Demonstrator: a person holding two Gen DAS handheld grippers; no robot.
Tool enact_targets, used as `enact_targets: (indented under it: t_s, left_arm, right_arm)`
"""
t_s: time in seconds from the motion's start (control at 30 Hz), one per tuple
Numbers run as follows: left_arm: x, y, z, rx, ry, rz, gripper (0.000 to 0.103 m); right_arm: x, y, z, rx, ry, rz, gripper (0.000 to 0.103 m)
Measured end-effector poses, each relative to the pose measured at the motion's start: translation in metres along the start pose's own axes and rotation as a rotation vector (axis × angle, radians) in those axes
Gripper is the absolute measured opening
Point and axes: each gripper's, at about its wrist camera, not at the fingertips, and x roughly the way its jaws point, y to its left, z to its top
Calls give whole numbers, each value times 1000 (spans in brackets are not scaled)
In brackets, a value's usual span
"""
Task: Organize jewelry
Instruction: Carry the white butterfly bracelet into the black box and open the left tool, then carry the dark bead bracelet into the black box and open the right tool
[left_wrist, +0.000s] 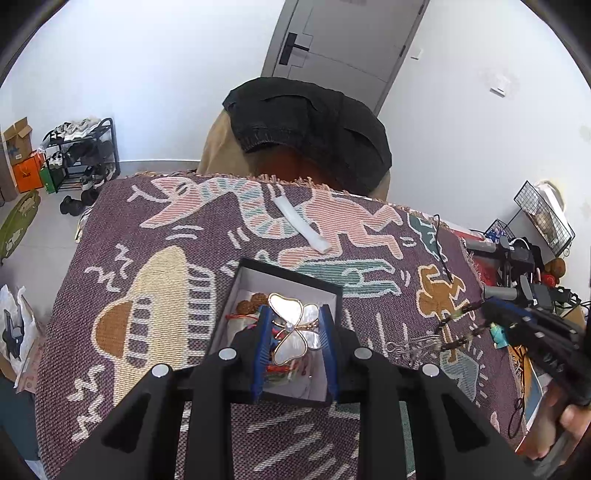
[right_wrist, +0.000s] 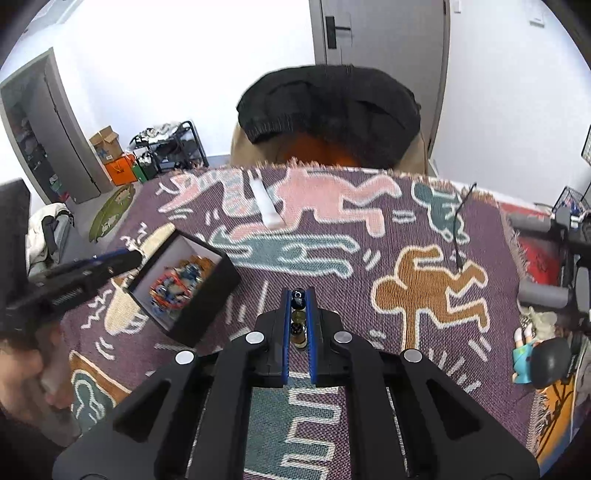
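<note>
In the left wrist view my left gripper (left_wrist: 294, 310) is shut on a white mother-of-pearl butterfly brooch (left_wrist: 291, 328) with a gold rim. It hangs over an open black box (left_wrist: 284, 271) with a white lining and several colourful pieces inside. To the right, my right gripper (left_wrist: 487, 308) carries a dark bead bracelet (left_wrist: 458, 314) that dangles above the cloth. In the right wrist view the right gripper (right_wrist: 299, 293) is shut on that bead bracelet (right_wrist: 298, 317), with beads showing between the blue pads. The box (right_wrist: 184, 284) lies to its left, with the left gripper (right_wrist: 125, 256) at its far rim.
A patterned purple woven cloth (left_wrist: 147, 240) covers the table. On it lie a white strip (left_wrist: 303, 225), a thin black cable (left_wrist: 441, 243) and a silver chain (left_wrist: 410, 349). A chair with a black garment (left_wrist: 310, 125) stands behind. A small doll (right_wrist: 535, 358) and clutter crowd the right edge.
</note>
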Motion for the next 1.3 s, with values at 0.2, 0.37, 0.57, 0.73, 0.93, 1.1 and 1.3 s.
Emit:
enact_targets:
  t_s: [0.2, 0.37, 0.57, 0.73, 0.93, 1.1, 1.3]
  left_arm:
    - [9, 15, -3, -29, 20, 5, 24]
    - [25, 20, -8, -44, 49, -10, 27]
    - [20, 18, -9, -39, -4, -5, 73]
    - [8, 26, -6, -48, -26, -2, 73]
    - [-18, 40, -3, -65, -66, 3, 74]
    - [-41, 51, 1, -74, -101, 7, 75]
    - [-61, 57, 2, -77, -125, 4, 77]
  right_arm:
    - [-25, 15, 15, -16, -45, 10, 9]
    - [-45, 28, 29, -41, -83, 5, 9]
    - [-60, 41, 42, -63, -104, 7, 9]
    - [-73, 55, 54, -84, -128, 11, 9]
    - [-88, 69, 67, -102, -162, 17, 8]
    - [-104, 78, 76, -115, -190, 12, 9]
    - [-122, 89, 83, -134, -218, 6, 9]
